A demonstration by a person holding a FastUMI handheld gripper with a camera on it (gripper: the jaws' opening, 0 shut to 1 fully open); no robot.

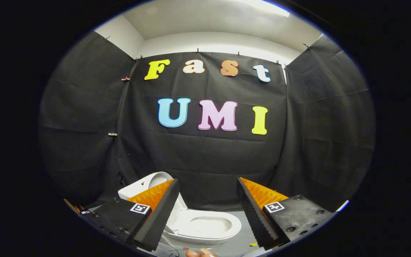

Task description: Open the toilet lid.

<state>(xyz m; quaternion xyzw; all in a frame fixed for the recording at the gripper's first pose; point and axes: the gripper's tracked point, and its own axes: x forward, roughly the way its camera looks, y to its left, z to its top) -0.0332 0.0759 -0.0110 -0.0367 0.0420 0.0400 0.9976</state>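
Gripper (205, 200) wide open, holding nothing. Toilet (205, 225) lower centre, lid (157, 180) looks already up; risk: bumping it → slams shut.

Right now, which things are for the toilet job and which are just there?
For the job: toilet, lid already raised, gripper with jaws open, holding nothing, toilet between and beyond them.
Just there: black cloth wall, grey floor, clips on the cloth.

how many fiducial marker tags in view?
2. One tag sits on the body behind one finger, beside the toilet; the other tag behind the other finger. Gripper jaws open, holding nothing. More may be hidden.
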